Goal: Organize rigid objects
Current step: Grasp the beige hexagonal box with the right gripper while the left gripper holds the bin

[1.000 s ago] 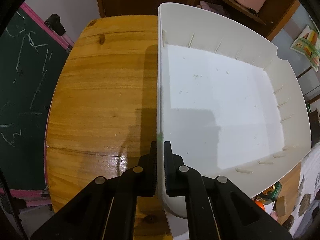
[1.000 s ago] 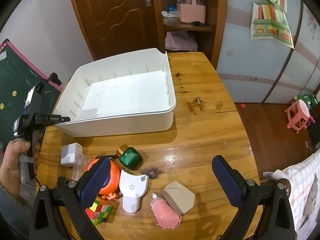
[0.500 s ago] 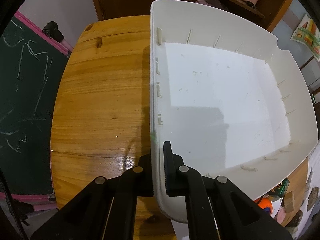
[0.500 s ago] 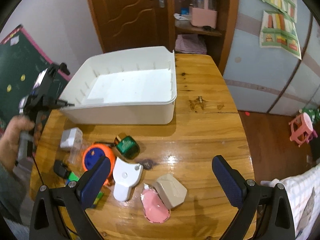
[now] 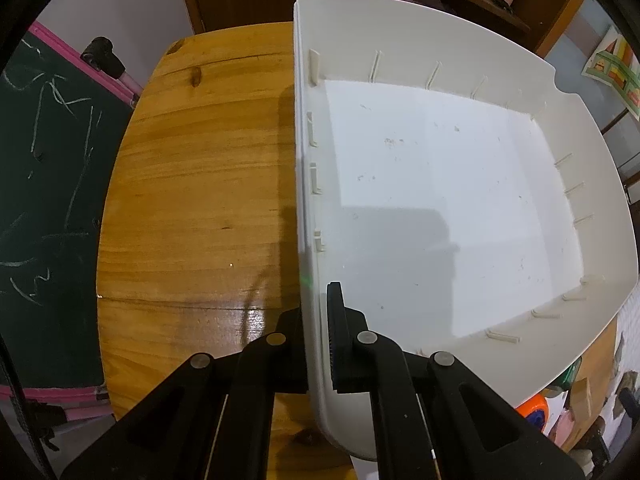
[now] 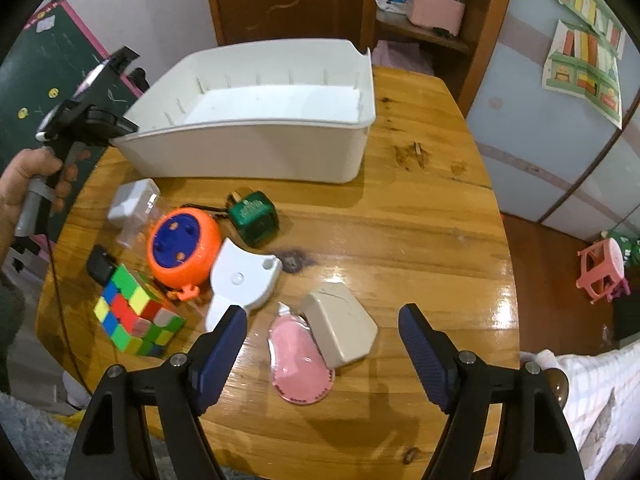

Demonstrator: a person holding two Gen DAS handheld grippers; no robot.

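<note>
A large white plastic bin (image 6: 256,148) stands empty on the round wooden table (image 6: 400,240). My left gripper (image 5: 316,344) is shut on the bin's near left wall (image 5: 308,240), one finger outside and one inside; it also shows in the right wrist view (image 6: 120,124). My right gripper (image 6: 324,344) is open and empty above a beige box (image 6: 340,328) and a pink pouch (image 6: 300,360). Near them lie a Rubik's cube (image 6: 132,312), an orange and blue round toy (image 6: 182,244), a white flat piece (image 6: 240,280) and a green box (image 6: 252,216).
A white adapter (image 6: 128,200) and a small black object (image 6: 100,266) lie at the table's left. A chalkboard (image 5: 44,200) stands to the left. A brown door (image 6: 288,0), a shelf with a pink container (image 6: 436,8) and a pink stool (image 6: 604,272) are behind and to the right.
The bin has slid and turned towards the table's middle in my left gripper's grip. My right gripper has dropped lower and nearer to the loose objects, still open.
</note>
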